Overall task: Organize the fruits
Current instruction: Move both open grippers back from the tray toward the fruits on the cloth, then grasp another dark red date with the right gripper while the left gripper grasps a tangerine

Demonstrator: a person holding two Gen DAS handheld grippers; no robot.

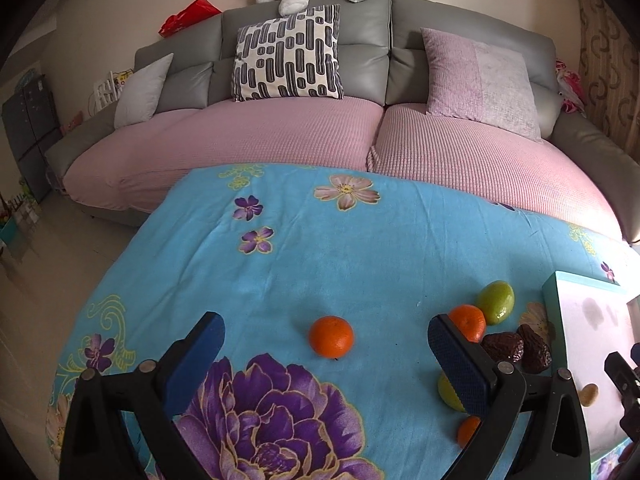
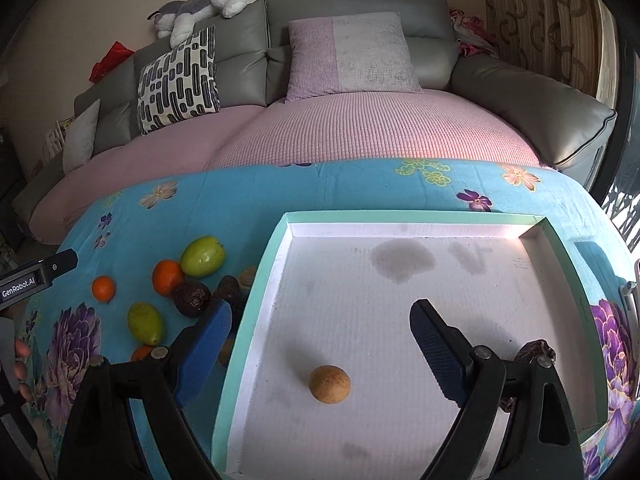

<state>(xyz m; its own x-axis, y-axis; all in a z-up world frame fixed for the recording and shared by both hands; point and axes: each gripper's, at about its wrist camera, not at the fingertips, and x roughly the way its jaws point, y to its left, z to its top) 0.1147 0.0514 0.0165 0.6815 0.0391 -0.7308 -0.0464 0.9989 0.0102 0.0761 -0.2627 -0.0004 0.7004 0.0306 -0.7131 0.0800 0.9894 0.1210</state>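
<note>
An orange [image 1: 331,336] lies alone on the blue floral cloth, just ahead of my open left gripper [image 1: 326,350] and between its blue pads. To its right lie another orange [image 1: 467,322], a green fruit [image 1: 496,303], dark dates [image 1: 532,347] and a second green fruit [image 1: 447,394]. My right gripper [image 2: 320,342] hangs open over the mint-rimmed white tray [image 2: 262,280], where a small tan round fruit [image 2: 329,384] rests between the fingers' line. A dark date [image 2: 534,350] peeks out behind the right finger. Left of the tray sit oranges [image 2: 168,277], green fruits [image 2: 202,256] and dates [image 2: 191,298].
A grey sofa [image 1: 304,80] with pink seat covers and cushions runs along the table's far edge. The left gripper's body [image 2: 36,274] and a hand [image 2: 20,360] show at the right view's left edge. A curtain [image 2: 540,16] hangs at the right.
</note>
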